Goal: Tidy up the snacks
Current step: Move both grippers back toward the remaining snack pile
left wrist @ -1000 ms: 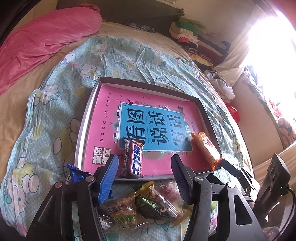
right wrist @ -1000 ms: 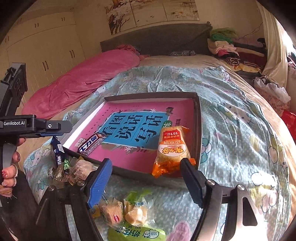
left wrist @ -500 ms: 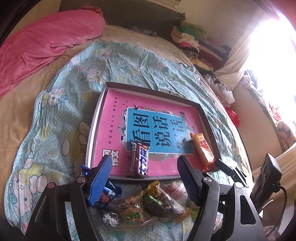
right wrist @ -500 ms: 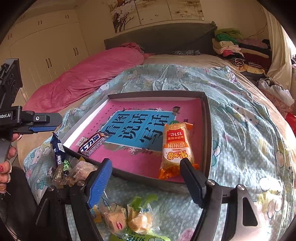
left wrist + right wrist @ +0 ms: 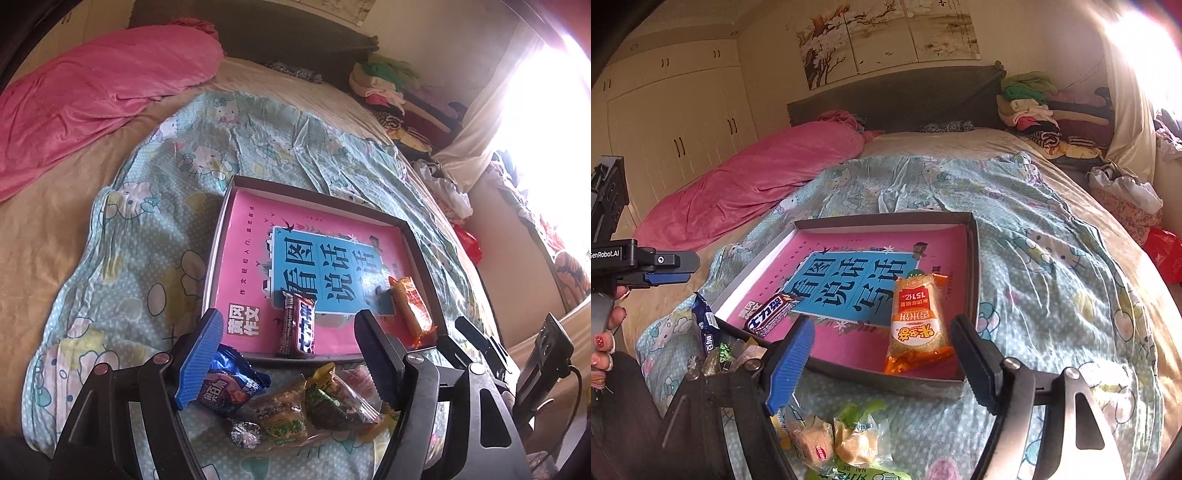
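Note:
A shallow box (image 5: pixel 225 206) (image 5: pixel 973 258) with a pink and blue printed floor lies on the bed. In it lie a brown chocolate bar (image 5: pixel 300 326) (image 5: pixel 772 314) and an orange rice-cracker pack (image 5: pixel 412 312) (image 5: pixel 918 321). My left gripper (image 5: pixel 291 358) is open and empty above loose snacks at the box's near edge: a blue pack (image 5: pixel 229 384), a brown-green pack (image 5: pixel 282 417), a clear pack (image 5: pixel 340 398) and a silver candy (image 5: pixel 245 434). My right gripper (image 5: pixel 882 363) is open and empty over the box's near right corner, above small yellow cakes (image 5: pixel 834 439).
A Hello Kitty sheet (image 5: pixel 147 229) covers the bed, with a pink quilt (image 5: pixel 85 96) at far left. Folded clothes (image 5: pixel 1034 107) pile by the headboard. The left gripper shows in the right wrist view (image 5: pixel 665 267), and the right gripper's body in the left wrist view (image 5: pixel 546 354).
Both grippers have pulled back and risen from the box, staying open. More of the loose snacks in front of the box now shows. The snacks in the box have not moved.

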### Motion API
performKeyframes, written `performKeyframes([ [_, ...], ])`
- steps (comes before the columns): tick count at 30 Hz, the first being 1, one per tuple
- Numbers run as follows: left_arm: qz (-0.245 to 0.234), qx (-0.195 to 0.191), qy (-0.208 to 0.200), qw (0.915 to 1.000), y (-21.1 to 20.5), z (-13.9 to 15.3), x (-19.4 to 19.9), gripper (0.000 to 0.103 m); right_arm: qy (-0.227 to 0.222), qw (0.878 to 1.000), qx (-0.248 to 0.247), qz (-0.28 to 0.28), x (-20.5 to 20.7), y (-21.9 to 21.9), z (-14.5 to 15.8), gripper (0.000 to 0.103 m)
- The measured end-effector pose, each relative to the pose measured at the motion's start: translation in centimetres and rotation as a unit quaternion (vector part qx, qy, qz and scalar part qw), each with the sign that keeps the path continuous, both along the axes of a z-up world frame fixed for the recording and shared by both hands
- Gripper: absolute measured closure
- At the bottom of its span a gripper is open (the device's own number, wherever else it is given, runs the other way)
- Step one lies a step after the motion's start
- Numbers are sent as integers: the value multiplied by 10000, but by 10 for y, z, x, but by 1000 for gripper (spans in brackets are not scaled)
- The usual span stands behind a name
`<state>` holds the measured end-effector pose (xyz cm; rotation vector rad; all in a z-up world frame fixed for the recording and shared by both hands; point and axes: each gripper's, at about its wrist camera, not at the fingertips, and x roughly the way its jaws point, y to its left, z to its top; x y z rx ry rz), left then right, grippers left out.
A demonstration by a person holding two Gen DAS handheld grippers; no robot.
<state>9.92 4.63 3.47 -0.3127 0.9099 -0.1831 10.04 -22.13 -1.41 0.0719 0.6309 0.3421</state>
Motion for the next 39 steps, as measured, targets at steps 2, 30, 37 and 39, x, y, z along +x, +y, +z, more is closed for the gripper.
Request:
performKeyframes([
  [2, 12, 12, -19, 10000, 3, 2, -2, 28, -61, 10000, -12, -29, -2, -2, 3, 28],
  [30, 101, 413, 22, 9991, 23, -5, -24, 28, -450, 9975, -443, 314, -28, 21, 17, 26],
  [37, 53, 509, 66, 9987, 24, -8, -30, 28, -414, 9956, -683, 497, -34, 33, 14, 26],
  [39, 29, 526, 85, 9986, 24, -10, -32, 28, -419, 9946, -759, 564, -37, 37, 13, 26],
])
